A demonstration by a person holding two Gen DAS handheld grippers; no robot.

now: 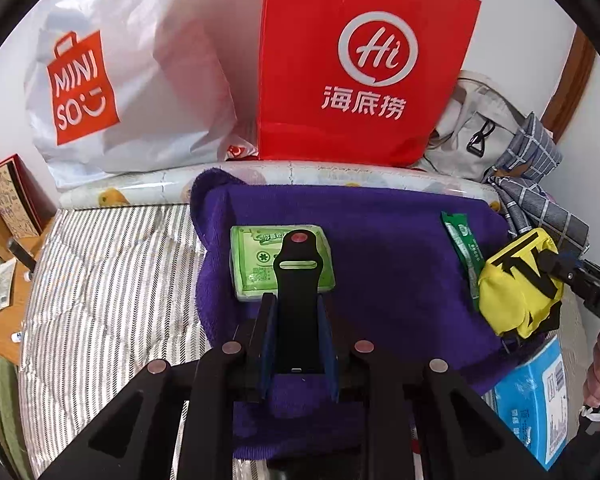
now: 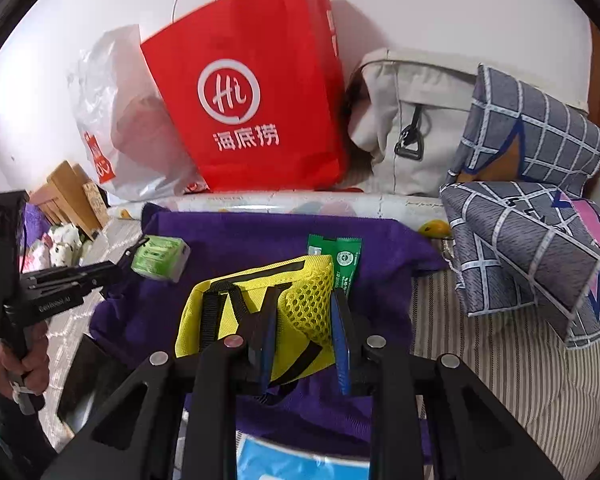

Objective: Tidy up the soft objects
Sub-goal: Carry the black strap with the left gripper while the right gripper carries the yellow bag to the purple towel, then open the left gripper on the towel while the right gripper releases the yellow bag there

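Left tool (image 1: pixel 298 320): pinching black strap (image 1: pixel 298 280), held over purple towel (image 1: pixel 380 248).
Right tool (image 2: pixel 304 340): pinching yellow mesh pouch (image 2: pixel 260 312), also above towel.
Towel: spread on striped bed (image 1: pixel 108 280).
On towel: green tissue pack (image 1: pixel 256 256) at left, just past strap tip; green sachet (image 2: pixel 340 256) behind pouch.
Blue pack (image 1: pixel 536 392): near edge, partly under towel.
Back, vs. wall: red paper bag (image 2: pixel 252 92), white Miniso bag (image 1: pixel 112 80), beige bag (image 2: pixel 412 120).
Right: grey check pillows (image 2: pixel 540 232).
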